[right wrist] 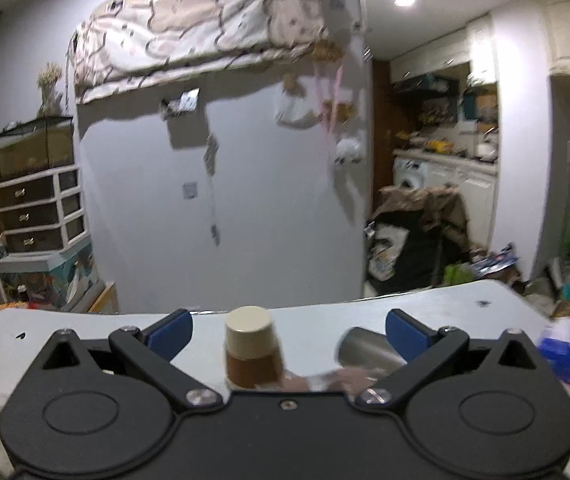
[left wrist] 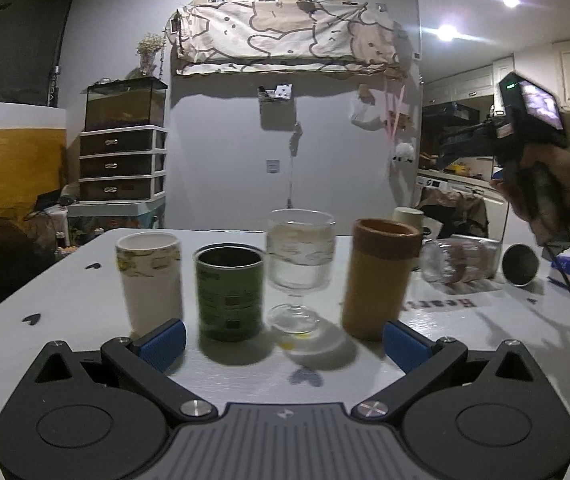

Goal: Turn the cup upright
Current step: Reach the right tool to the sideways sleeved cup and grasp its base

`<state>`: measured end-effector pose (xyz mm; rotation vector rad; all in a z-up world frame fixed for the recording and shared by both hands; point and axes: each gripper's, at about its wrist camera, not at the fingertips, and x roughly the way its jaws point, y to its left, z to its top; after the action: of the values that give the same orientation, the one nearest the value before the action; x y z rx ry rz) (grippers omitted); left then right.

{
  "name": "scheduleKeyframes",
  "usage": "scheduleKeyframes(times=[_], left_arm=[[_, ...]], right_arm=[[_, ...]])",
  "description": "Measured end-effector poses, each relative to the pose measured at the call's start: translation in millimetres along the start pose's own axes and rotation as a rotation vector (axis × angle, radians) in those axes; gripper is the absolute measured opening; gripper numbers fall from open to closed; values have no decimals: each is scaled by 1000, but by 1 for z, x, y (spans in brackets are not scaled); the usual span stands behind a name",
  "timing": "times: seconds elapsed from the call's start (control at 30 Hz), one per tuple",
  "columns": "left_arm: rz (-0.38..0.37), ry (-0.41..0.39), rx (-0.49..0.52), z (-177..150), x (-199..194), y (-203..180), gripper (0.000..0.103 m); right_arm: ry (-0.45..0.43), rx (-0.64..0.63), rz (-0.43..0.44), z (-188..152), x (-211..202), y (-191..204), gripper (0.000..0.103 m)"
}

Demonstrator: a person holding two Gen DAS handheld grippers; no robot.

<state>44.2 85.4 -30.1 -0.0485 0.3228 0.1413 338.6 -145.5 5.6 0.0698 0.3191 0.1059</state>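
Observation:
In the left wrist view a row of upright cups stands on the white table (left wrist: 65,292): a white paper cup (left wrist: 149,280), a green tin (left wrist: 229,292), a stemmed glass (left wrist: 299,268) and a tan-brown cup (left wrist: 379,276). Behind them a clear glass jar (left wrist: 459,260) and a steel cup (left wrist: 520,265) lie on their sides. My left gripper (left wrist: 283,338) is open and empty in front of the row. My right gripper (right wrist: 289,332) is open and empty, held above the table. Under it are a cream cup (right wrist: 249,338) upside down and the lying steel cup (right wrist: 365,348).
A blue-white tissue pack (left wrist: 569,270) lies at the table's right edge, also in the right wrist view (right wrist: 565,352). The right hand-held gripper body (left wrist: 529,120) hangs high on the right. A drawer unit (left wrist: 123,164) stands against the far wall.

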Motion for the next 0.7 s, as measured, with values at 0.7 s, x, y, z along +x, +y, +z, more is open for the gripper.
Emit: scheduleKeyframes(times=[0.7], left_arm=[[-83,113,-125,-13,50,43,103]], right_arm=[[230,-15,-53,-26,183,39,79]])
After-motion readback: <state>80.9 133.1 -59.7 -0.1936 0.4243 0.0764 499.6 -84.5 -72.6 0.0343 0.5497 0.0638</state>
